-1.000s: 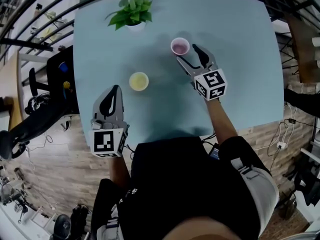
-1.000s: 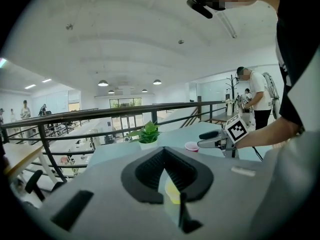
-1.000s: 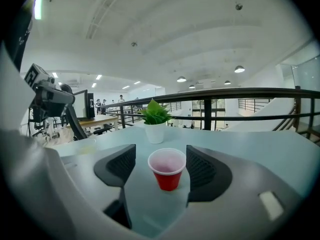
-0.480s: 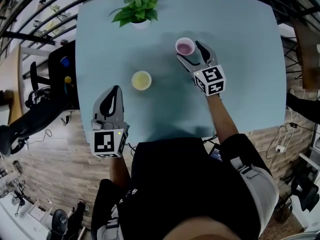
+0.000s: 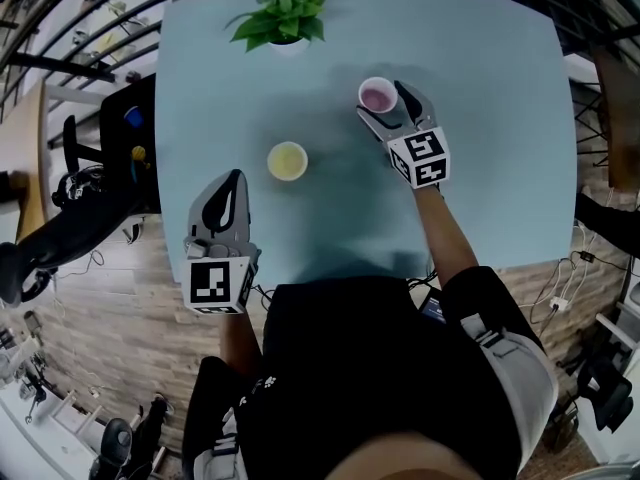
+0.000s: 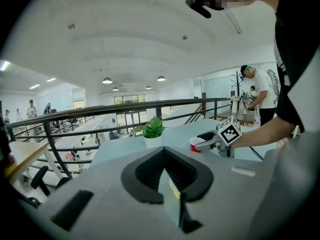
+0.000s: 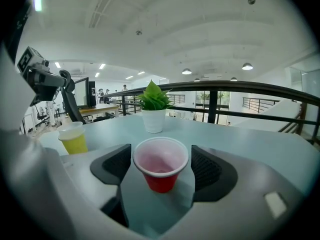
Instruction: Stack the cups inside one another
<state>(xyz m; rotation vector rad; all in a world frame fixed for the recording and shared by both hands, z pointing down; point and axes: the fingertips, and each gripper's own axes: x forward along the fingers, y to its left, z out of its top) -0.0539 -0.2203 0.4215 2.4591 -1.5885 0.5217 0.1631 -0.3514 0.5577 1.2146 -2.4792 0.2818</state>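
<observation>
While the right fingers [image 7: 116, 165], just now opening, stand released around it, the red cup [image 7: 161, 170] sits upright near the tabletop's [image 5: 480, 168] far edge | left fingers [image 5: 226, 204] clenched, empty | yellow cup [image 5: 287, 160] mid-tabletop | red cup likely light, thin, crushable: pinch gently below rim.

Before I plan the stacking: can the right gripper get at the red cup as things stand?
Most likely yes. The red cup stands upright between the jaws of the right gripper, which have just been opening and flank it without pressing. Nothing stands in the way; the yellow cup is well off to the side.
</observation>
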